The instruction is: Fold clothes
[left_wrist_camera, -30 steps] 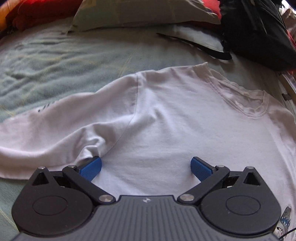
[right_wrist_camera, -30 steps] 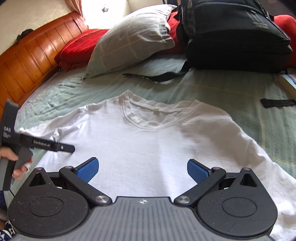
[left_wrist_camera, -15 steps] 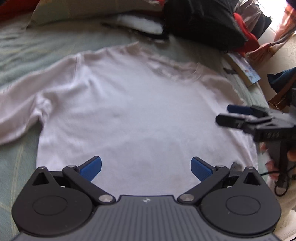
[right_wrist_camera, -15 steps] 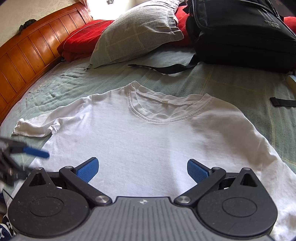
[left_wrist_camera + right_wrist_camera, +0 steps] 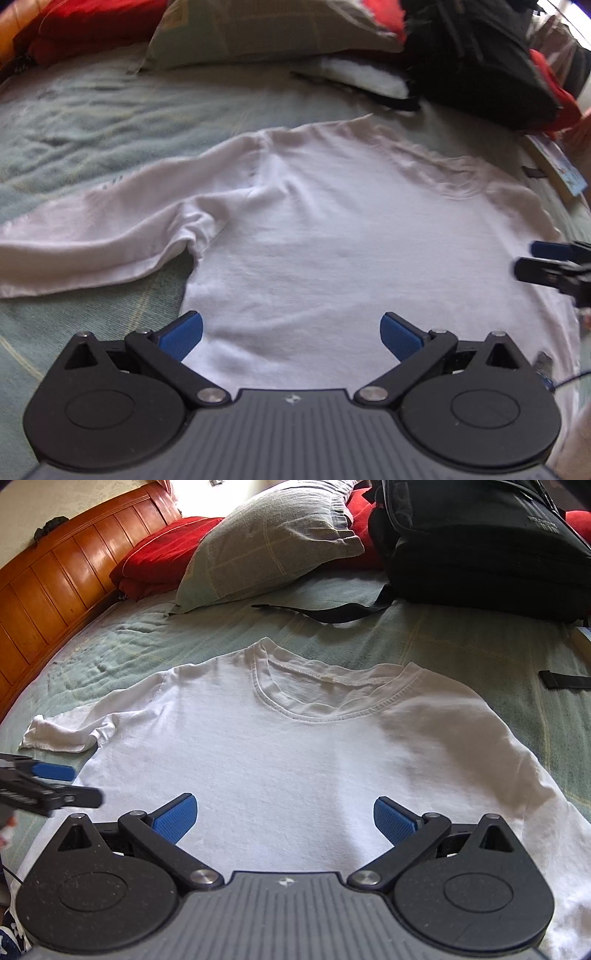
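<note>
While the left gripper (image 5: 290, 334) has swung back toward the crumpled sleeve (image 5: 110, 236), it hangs released over the shirt (image 5: 295, 768), which lies flat on the bed (image 5: 461, 642); the right gripper (image 5: 282, 818), also released, holds steady, so folding hasn't begun.

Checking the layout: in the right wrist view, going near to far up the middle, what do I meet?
Right gripper → white T-shirt → its collar → green bedspread → black strap → grey pillow.
</note>
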Demonstrator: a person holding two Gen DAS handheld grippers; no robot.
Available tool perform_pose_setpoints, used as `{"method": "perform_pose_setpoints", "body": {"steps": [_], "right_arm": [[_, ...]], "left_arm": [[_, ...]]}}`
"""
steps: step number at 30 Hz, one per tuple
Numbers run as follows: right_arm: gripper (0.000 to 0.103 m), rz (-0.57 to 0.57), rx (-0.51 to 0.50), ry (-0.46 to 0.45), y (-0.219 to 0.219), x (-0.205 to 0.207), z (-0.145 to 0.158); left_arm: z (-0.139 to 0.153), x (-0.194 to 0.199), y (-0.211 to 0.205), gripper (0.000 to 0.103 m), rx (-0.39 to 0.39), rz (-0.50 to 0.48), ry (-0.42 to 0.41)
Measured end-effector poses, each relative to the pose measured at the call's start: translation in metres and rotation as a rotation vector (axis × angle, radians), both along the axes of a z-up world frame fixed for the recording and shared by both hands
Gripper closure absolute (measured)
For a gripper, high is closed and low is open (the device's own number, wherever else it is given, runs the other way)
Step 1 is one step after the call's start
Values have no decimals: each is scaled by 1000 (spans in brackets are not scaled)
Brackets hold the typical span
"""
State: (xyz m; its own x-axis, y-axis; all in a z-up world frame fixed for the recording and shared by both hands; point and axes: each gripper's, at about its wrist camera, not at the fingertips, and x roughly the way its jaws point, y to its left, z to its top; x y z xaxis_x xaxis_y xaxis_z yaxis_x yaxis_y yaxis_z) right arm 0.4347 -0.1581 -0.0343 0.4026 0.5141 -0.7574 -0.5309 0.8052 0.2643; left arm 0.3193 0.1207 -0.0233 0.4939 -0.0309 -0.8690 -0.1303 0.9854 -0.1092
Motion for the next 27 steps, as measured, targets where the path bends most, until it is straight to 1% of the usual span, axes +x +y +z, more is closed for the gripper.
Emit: {"method": "perform_pose_setpoints", "body": {"steps": [2, 5, 8, 10, 11, 13, 14, 17, 19, 20, 21, 23, 25, 27], "right_arm": [[0, -1, -13, -2, 3, 0, -1], [0, -3, -28, -9, 8, -2, -1], [0, 2, -38, -19, 14, -5, 1], [0, 10, -43, -28, 20, -9, 3], [0, 21, -41, -29, 23, -11, 6], [0, 48, -38, -40, 31, -20, 13], [0, 58, -51, -55, 35, -26, 18], [0, 60, -119, -118, 46, -47, 33], [0, 60, -161, -142, 46, -61, 43], [0, 56, -176, -151, 43, -67, 47], [0, 46, -180, -159, 37, -74, 50], [0, 9, -187, -166, 21, -87, 53], [0, -45, -192, -164, 5, -101, 49], [0, -86, -182, -130, -8, -113, 37]], "left_arm": [[22, -14, -6, 2, 28, -29, -21], [56, -46, -8, 1, 64, -70, -56], [75, -78, -5, 1, 93, -125, -104], [68, -93, -4, 1, 65, -188, -108], [58, -98, -6, 1, 48, -207, -110], [30, -105, -14, 1, 26, -257, -115], [14, -108, -19, 1, 33, -283, -126], [-31, -115, -40, 1, 155, -359, -138], [-50, -122, -42, 1, 172, -392, -148], [-54, -126, -37, 1, 136, -373, -170], [-55, -129, -26, 1, 77, -337, -185], [-55, -140, -7, 1, 11, -250, -198], [-55, -155, 5, 1, -7, -208, -206], [-53, -172, 11, 1, -11, -196, -212]]}}
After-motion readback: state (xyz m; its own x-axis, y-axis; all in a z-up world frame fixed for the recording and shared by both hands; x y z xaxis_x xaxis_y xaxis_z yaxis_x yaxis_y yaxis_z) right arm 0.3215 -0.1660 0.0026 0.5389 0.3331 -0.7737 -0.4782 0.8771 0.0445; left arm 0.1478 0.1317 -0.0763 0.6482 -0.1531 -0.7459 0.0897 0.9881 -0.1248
